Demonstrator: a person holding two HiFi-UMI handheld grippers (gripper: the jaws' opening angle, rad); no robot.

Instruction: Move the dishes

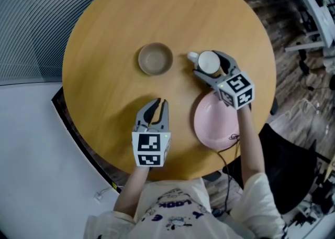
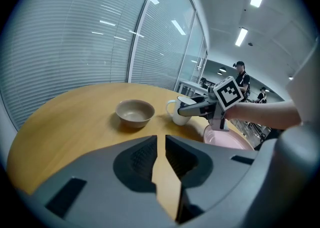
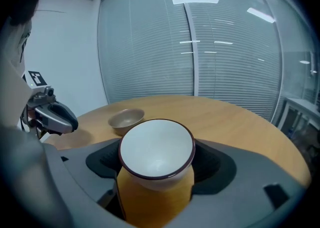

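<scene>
The white mug (image 1: 208, 62) is on the round bench (image 1: 104, 49), between the brown bowl (image 1: 155, 58) and the pink plate (image 1: 212, 122). The right tongs (image 1: 209, 65) pinch it on both sides. From above, its handle (image 1: 192, 56) points at the bowl. The right gripper view hides the handle but shows the mug (image 3: 156, 149) is empty, with a dark rim. I cannot tell if the mug touches the bench. The marker cube (image 1: 236, 91) and an arm cover part of the plate. The left tongs (image 1: 158, 104) sit nearer the person, pressed almost together, holding nothing. Blinds (image 3: 225, 47) hang behind.
</scene>
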